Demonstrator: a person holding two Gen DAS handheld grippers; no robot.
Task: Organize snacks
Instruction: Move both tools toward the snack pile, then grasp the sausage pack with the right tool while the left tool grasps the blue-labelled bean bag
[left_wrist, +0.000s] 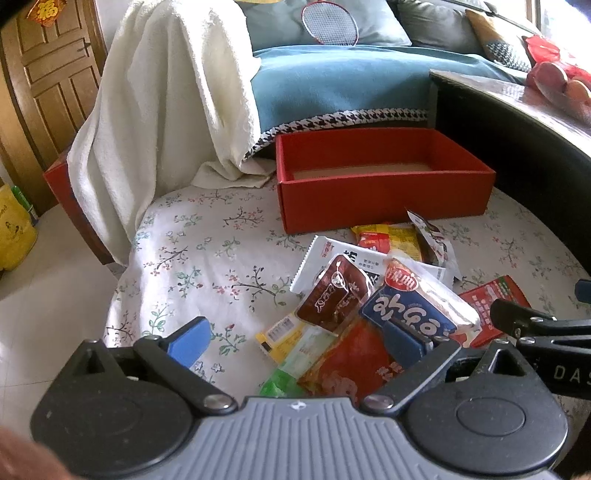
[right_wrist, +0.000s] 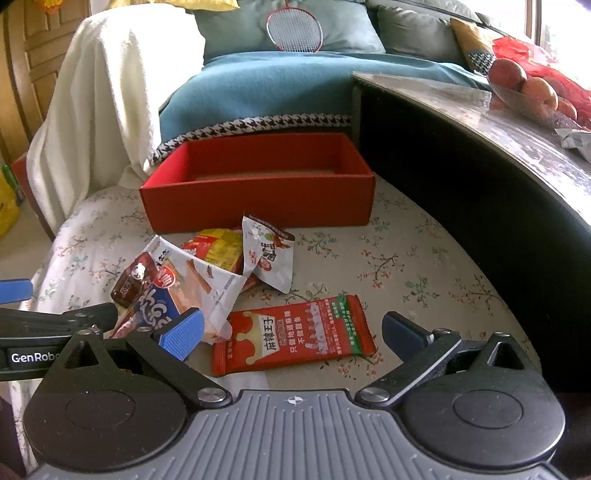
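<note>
A pile of snack packets (left_wrist: 369, 288) lies on the floral cloth in front of an empty red box (left_wrist: 384, 177). My left gripper (left_wrist: 295, 343) is open, low over the near packets: a brown one (left_wrist: 332, 295), a blue one (left_wrist: 410, 314) and a red one (left_wrist: 351, 365). In the right wrist view the red box (right_wrist: 258, 192) stands behind the pile (right_wrist: 207, 266). My right gripper (right_wrist: 291, 332) is open, its fingers on either side of a flat red packet (right_wrist: 295, 336) lying apart from the pile.
A dark table (right_wrist: 480, 155) with a marble top and a bowl of apples (right_wrist: 532, 92) borders the right side. A white towel (left_wrist: 166, 103) hangs over the sofa arm at left. A blue sofa with a racket (left_wrist: 328, 22) is behind the box.
</note>
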